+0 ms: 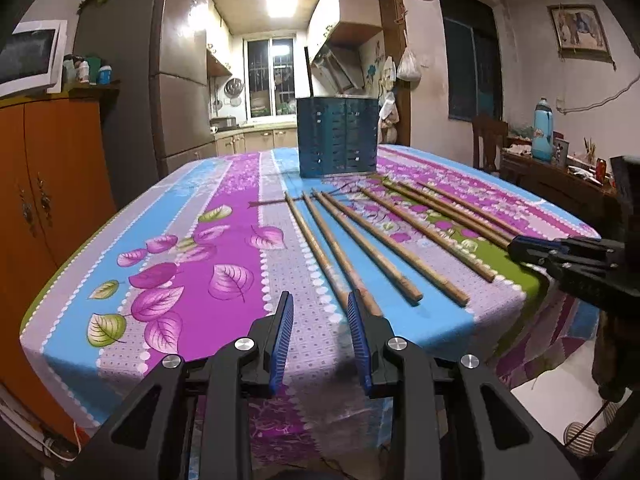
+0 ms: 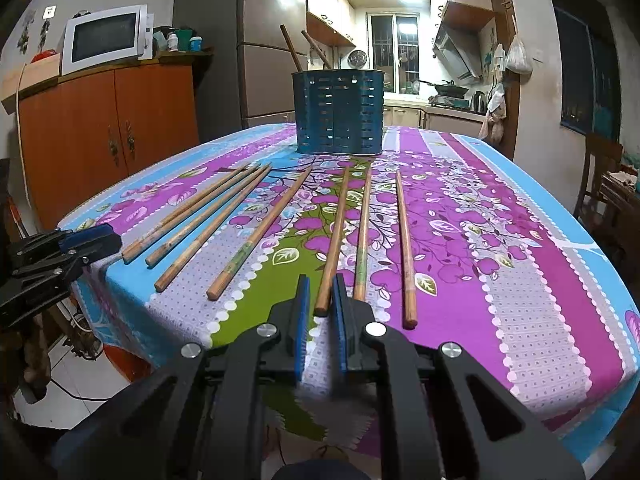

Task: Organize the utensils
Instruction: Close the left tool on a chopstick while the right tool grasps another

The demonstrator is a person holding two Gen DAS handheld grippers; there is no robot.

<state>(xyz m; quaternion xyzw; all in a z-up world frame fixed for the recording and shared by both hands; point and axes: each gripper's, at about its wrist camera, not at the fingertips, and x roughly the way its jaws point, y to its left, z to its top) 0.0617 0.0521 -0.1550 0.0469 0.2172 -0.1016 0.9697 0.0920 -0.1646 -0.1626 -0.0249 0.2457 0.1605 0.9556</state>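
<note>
My right tongs sat nearly closed around the near end of one chopstick, though I couldn't tell whether the pads truly gripped it. My left tongs stood partly open with nothing between them, the leftmost chopstick just beside the right pad. Seven chopsticks lay on the bench before the blue holder, which held two more.

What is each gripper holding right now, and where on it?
The right gripper pinches one chopstick at its near end. The left gripper holds nothing; its jaws are open over the tablecloth.
</note>
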